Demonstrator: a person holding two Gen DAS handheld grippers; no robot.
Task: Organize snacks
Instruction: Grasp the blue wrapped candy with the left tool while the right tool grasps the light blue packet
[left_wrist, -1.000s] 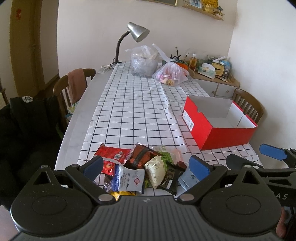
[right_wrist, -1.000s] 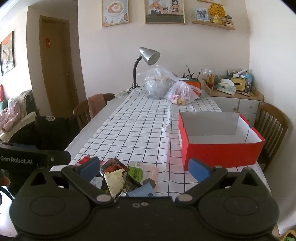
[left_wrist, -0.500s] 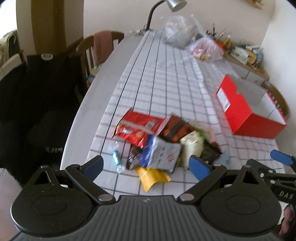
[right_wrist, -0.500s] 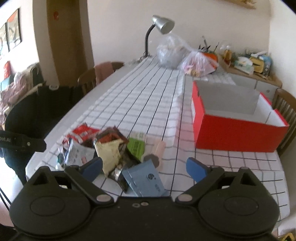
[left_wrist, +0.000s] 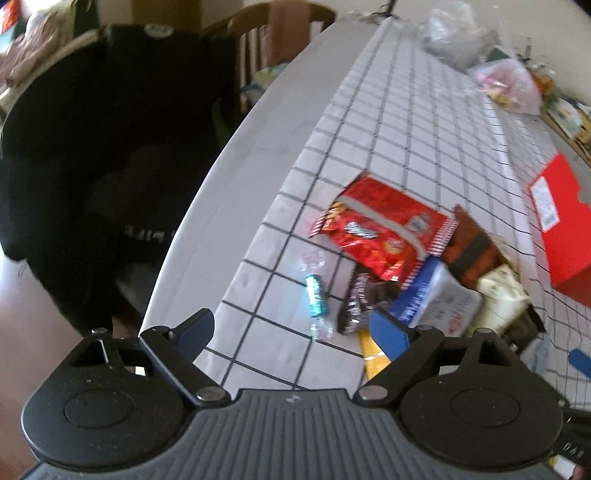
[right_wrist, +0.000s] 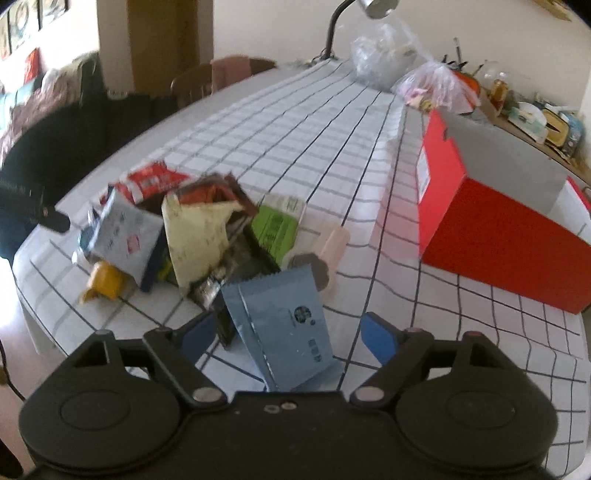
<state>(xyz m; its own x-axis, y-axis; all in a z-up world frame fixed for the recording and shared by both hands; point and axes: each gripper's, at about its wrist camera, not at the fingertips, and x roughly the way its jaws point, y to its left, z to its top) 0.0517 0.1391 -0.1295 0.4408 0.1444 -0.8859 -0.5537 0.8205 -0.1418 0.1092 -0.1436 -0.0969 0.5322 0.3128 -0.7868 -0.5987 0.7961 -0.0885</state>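
While both claws hang over the heap of snack packets, neither has hold of anything. The left gripper (left_wrist: 291, 328) stands wide, its jaws having just been closing a little, with only a small teal candy (left_wrist: 316, 295) and bare cloth ahead between them. The right gripper (right_wrist: 286, 332) is narrower but open, jaws also just closing, and the pale blue sachet (right_wrist: 286, 325) lies between its fingers, apparently untouched.

That sachet looks light, thin and crinkly; I judge it will slide and buckle, so a pinch across a flat sealed edge seems best. The red packet (left_wrist: 384, 229), ahead and right of the left claw, seems puffy and slick.

Ahead and right of the right claw sits the red box (right_wrist: 498, 221), open-topped. Everything rests on a white gridded tablecloth (right_wrist: 295, 140); chairs, a desk lamp and plastic bags lie beyond.
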